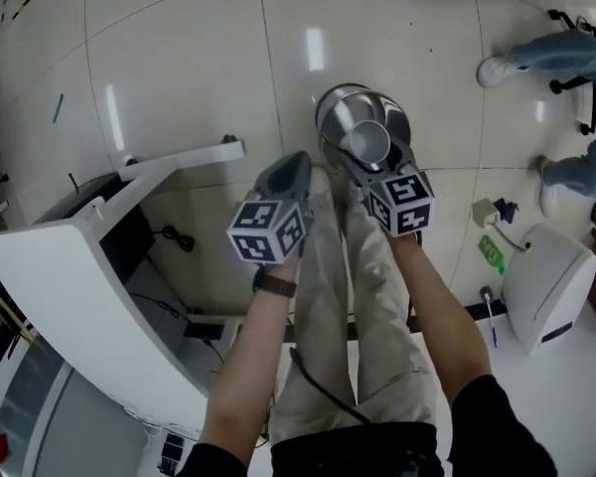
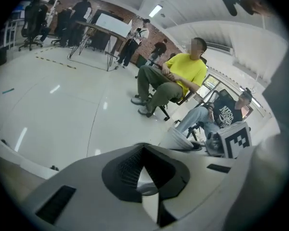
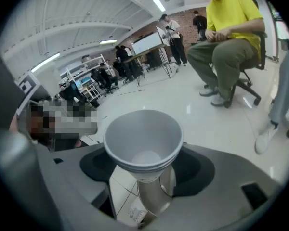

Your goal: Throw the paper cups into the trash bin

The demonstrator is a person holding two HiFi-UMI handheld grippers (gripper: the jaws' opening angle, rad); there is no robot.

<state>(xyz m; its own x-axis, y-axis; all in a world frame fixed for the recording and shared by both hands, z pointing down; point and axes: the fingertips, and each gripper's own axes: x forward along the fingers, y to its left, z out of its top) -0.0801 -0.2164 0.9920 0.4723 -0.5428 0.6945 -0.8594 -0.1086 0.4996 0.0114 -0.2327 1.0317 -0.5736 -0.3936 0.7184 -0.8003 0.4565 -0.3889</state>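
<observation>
The right claw [image 1: 371,164] is gripping a paper cup [image 1: 367,139] above the floor's trash bin [image 1: 330,107], while the left claw [image 1: 294,167] is hanging clenched, empty. Releasing off-centre risks the cup glancing off the rim.

the paper cups [image 3: 143,138] look matt, the trash bin [image 1: 338,107] shiny metal, the floor tiles [image 1: 179,58] smooth and glossy.

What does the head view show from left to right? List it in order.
white desk → left hand-held gripper → right hand-held gripper, shut on the paper cup → small green object → white rounded appliance
</observation>
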